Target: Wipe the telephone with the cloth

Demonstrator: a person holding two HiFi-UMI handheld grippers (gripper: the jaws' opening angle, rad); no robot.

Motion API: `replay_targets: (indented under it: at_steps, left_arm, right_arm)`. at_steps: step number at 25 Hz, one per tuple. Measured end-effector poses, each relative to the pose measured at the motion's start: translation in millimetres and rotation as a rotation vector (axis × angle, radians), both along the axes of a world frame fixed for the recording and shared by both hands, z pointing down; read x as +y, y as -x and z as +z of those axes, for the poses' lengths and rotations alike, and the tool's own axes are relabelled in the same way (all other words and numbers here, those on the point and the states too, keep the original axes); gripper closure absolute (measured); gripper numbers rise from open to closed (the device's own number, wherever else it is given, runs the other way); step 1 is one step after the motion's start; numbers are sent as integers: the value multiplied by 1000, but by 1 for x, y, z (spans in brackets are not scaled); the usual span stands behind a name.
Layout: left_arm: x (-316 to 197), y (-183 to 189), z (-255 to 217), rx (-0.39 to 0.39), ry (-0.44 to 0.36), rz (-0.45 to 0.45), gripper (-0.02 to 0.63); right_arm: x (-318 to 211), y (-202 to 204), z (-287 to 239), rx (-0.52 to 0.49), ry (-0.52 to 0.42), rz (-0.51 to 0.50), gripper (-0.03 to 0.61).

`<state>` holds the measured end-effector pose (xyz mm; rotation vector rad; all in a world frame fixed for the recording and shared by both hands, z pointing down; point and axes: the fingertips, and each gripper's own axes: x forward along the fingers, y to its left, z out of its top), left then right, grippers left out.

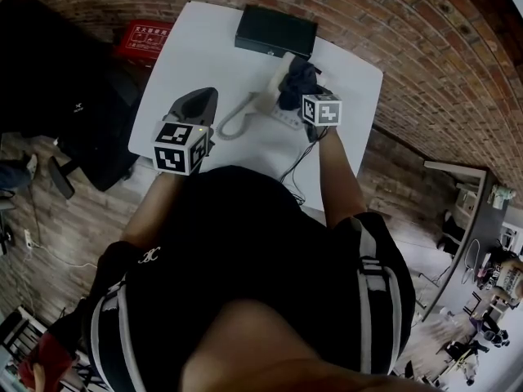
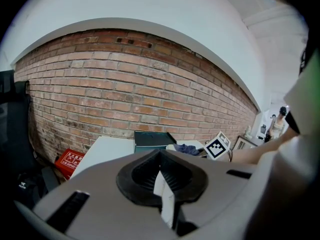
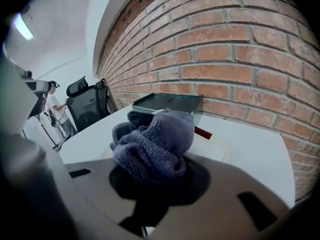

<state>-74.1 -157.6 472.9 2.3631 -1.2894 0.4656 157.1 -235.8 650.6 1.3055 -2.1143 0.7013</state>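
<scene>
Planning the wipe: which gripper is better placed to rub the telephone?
Right. The right gripper holds the cloth right at the telephone; the left gripper is shut, away from it.

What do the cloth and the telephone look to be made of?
The cloth looks like soft knitted or terry fabric, matt blue-grey: a ribbed, looped weave shows, and it bunches in loose folds. The telephone is probably hard moulded plastic, cream and smooth with a faint sheen, though only a small part shows.
</scene>
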Motion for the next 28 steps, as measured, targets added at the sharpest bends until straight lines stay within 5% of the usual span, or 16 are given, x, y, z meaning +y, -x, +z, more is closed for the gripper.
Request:
replay_targets:
  at_steps: [5, 14, 28]
  left_arm:
    - [1, -2, -1, -2, -4, 8, 621]
    - [2, 1, -1, -7, -5, 1, 620]
    - [2, -3, 0, -8, -5, 11, 621]
  right_arm:
    - [-13, -15, -4, 16, -31, 85, 526]
    - [-33, -28, -9, 124, -72, 80, 525]
    - [-30, -64, -13, 115, -122, 275, 523]
